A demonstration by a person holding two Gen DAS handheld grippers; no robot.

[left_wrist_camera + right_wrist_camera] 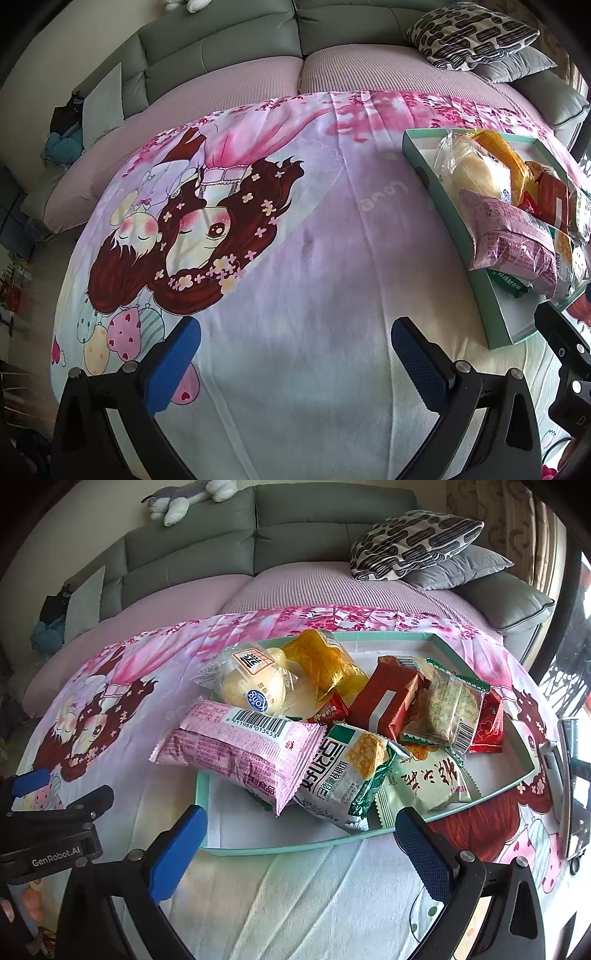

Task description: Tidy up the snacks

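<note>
A teal tray [258, 849] lies on a cartoon-print cloth and holds several snack packets. Among them are a pink packet [236, 746], a clear-wrapped bun [255, 686], a yellow packet [325, 661], a red packet [384, 698] and a green-and-white packet [343, 775]. My right gripper [295, 834] is open and empty, just in front of the tray's near rim. My left gripper [295, 343] is open and empty over bare cloth, left of the tray [495, 314]. The pink packet [509, 236] overhangs the tray's left rim.
The cloth [295, 258] covers a table in front of a grey sofa [295, 535] with a pink seat cover. A patterned cushion [413, 542] and a grey cushion [458, 568] lie at the sofa's right end. A plush toy [188, 498] rests on the backrest.
</note>
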